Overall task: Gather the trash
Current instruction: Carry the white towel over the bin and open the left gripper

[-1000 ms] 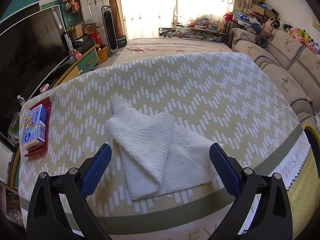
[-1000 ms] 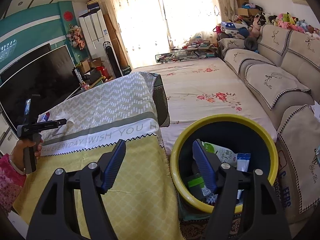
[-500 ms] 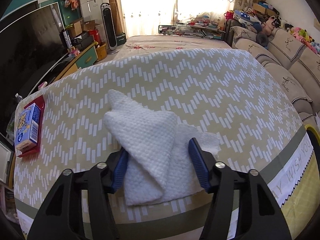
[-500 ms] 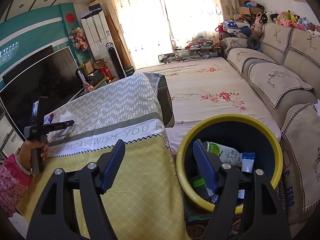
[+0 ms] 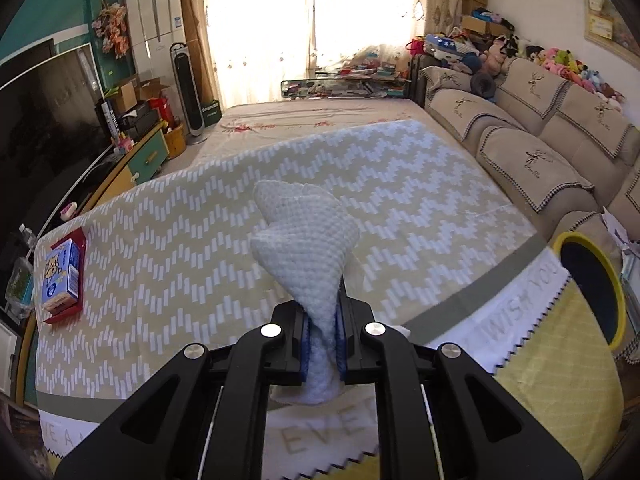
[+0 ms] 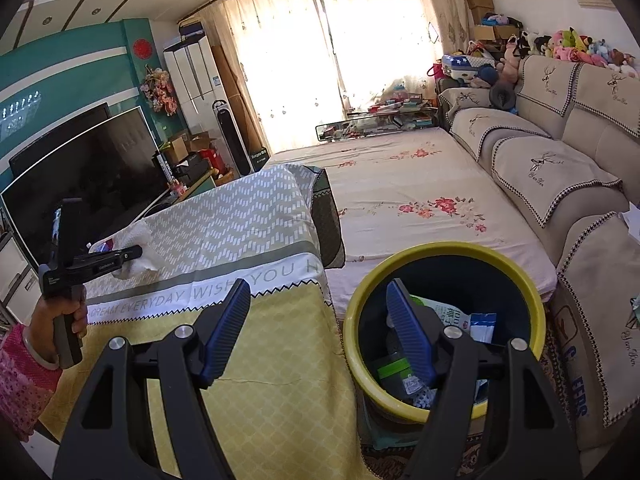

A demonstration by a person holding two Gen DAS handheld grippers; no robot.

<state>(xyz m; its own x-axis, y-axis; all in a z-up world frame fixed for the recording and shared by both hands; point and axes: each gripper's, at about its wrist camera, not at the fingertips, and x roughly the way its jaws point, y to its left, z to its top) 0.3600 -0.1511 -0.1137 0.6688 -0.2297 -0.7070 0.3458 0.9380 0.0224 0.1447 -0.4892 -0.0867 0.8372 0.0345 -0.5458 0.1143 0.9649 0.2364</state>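
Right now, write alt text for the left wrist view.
The left gripper is shut on a white textured paper towel, lifted above a chevron-patterned tablecloth. A blue carton sits far left; a yellow-rimmed bin stands right.

Soft white waffle-textured paper towel (image 5: 308,252), matt, pinched in left claw (image 5: 323,344) of matt black plastic with ribbed blue pads (image 6: 406,328). Woven matt tablecloth (image 5: 192,248) over desk. Glossy yellow-rimmed plastic bin (image 6: 532,300). Printed cardboard box (image 5: 60,276) near desk's left edge.
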